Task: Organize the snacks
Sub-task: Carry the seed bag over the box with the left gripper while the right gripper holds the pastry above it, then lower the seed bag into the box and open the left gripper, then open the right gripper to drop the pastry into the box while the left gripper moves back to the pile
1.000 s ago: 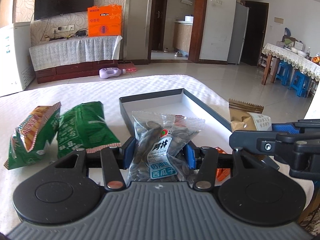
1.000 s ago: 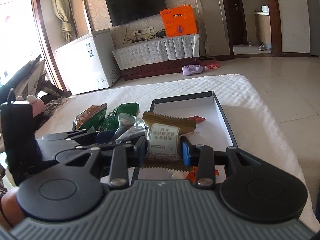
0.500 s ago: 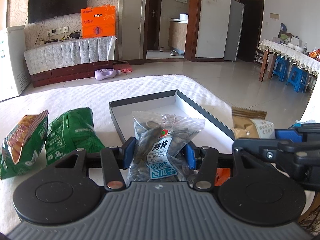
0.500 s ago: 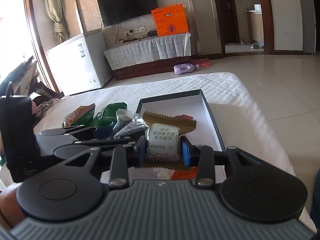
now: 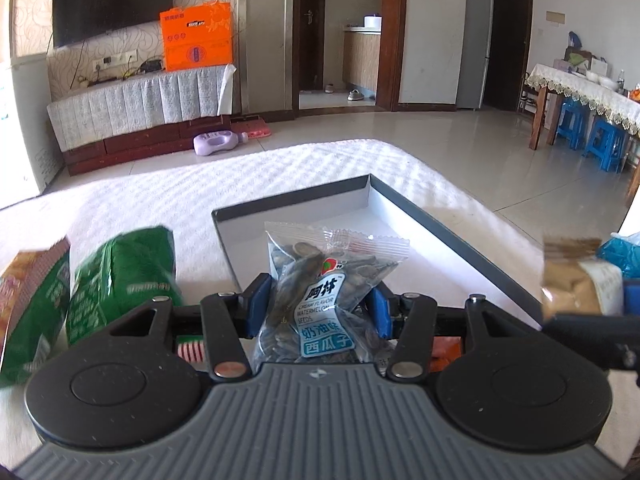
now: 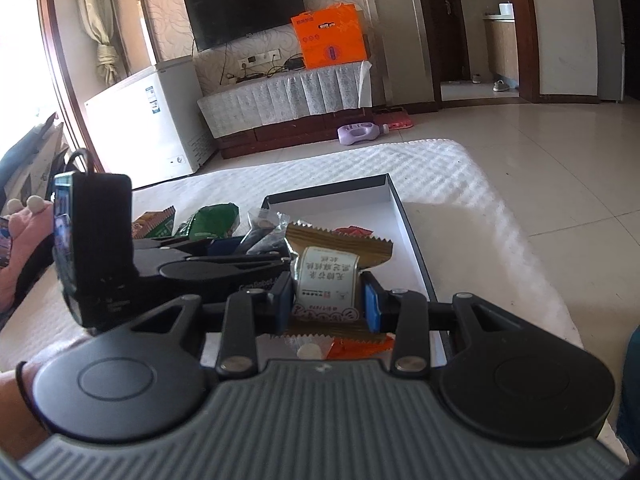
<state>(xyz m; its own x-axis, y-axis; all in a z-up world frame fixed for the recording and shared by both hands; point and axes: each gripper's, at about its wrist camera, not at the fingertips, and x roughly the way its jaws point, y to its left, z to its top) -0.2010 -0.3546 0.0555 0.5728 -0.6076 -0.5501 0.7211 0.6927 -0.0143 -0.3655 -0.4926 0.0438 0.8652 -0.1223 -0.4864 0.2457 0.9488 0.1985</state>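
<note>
My left gripper [image 5: 316, 306] pinches the seed packet [image 5: 325, 300], my right gripper [image 6: 326, 300] pinches the brown snack [image 6: 326, 276]; near the tray [image 6: 412, 236] corner they may collide.

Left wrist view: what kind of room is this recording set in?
Most likely a home living room that opens onto a dining area. A wall-mounted TV hangs above a cloth-covered low cabinet, a doorway shows a kitchen counter, and a lace-covered dining table with blue stools stands at the right.

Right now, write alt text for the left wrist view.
The left gripper grips a clear packet of watermelon seeds above a shallow white tray on a white quilted cloth. Green snack bags lie left.
</note>
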